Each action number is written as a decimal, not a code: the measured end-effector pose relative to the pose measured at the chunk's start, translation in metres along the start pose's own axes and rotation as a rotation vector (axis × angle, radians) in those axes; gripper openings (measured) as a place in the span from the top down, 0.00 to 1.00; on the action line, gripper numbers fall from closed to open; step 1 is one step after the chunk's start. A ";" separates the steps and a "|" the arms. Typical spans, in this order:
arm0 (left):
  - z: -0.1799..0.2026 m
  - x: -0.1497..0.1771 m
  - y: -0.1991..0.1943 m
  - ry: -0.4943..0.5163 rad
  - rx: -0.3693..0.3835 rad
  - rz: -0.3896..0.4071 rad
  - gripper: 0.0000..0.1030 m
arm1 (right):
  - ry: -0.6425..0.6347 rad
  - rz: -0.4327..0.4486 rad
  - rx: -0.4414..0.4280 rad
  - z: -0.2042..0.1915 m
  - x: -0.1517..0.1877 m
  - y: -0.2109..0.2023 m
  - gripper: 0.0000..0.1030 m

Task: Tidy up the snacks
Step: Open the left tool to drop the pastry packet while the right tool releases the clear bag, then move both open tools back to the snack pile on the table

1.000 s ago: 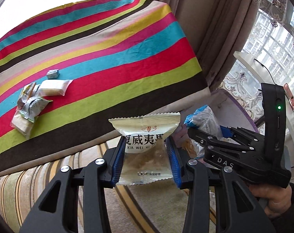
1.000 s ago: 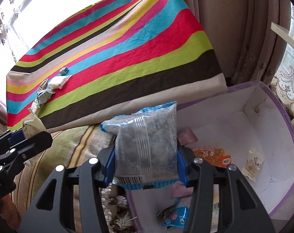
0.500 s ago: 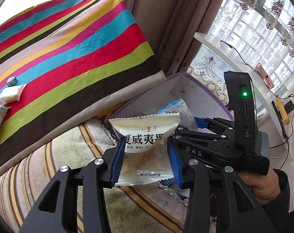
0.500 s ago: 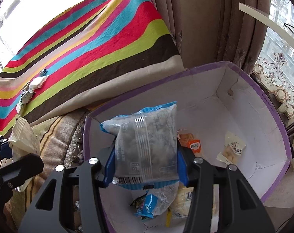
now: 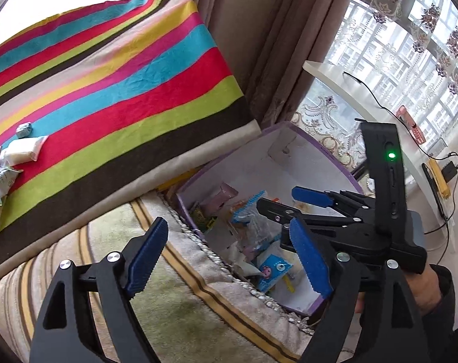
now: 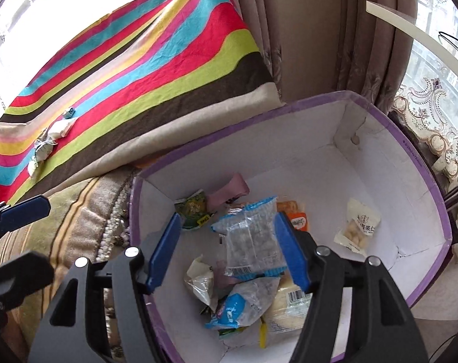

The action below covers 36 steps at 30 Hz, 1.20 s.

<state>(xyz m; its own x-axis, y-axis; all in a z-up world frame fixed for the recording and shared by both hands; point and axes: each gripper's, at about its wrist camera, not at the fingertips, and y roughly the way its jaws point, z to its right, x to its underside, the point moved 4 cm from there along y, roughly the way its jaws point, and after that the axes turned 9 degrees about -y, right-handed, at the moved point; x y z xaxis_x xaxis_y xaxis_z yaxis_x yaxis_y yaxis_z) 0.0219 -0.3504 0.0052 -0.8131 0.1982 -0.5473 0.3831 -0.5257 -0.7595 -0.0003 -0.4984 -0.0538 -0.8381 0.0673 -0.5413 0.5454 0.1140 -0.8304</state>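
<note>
A purple-rimmed white box (image 6: 410, 154) (image 5: 319, 148) stands beside the sofa and holds several snack packets. My right gripper (image 6: 229, 249) is open above it. The clear packet with blue edges (image 6: 250, 239) lies loose in the box between the jaws. My left gripper (image 5: 229, 257) is open and empty over the sofa edge and the box's near corner. The pale packet it held is not clearly seen. Several snack packets (image 5: 14, 154) (image 6: 50, 142) lie on the striped cloth (image 5: 107, 90) at far left.
A green and beige striped sofa cushion (image 5: 183, 317) with braided trim lies below my left gripper. Brown curtains (image 6: 334, 30) hang behind the box. A white shelf (image 5: 365, 96) with a cable and phones is at right by the window.
Both grippers moved right over the box and opened. The right one dropped the blue-edged packet into the box. The left one let go of the pale packet.
</note>
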 end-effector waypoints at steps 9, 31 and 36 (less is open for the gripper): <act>-0.077 -0.014 -0.042 -0.139 -0.195 0.136 0.22 | -0.081 0.056 -0.115 -0.068 -0.034 -0.012 0.27; -0.283 0.028 -0.128 -0.742 -0.393 0.255 0.23 | -0.414 0.023 -0.261 -0.263 -0.094 0.040 0.25; -0.295 0.032 -0.135 -0.772 -0.411 0.273 0.23 | -0.356 -0.006 -0.310 -0.288 -0.111 0.067 0.25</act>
<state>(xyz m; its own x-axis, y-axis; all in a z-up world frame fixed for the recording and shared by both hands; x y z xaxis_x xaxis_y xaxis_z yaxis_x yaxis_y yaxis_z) 0.0736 -0.0290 -0.0132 -0.6814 -0.5760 -0.4516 0.6109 -0.1077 -0.7844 0.1281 -0.2127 -0.0113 -0.7575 -0.2720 -0.5935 0.4677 0.4080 -0.7841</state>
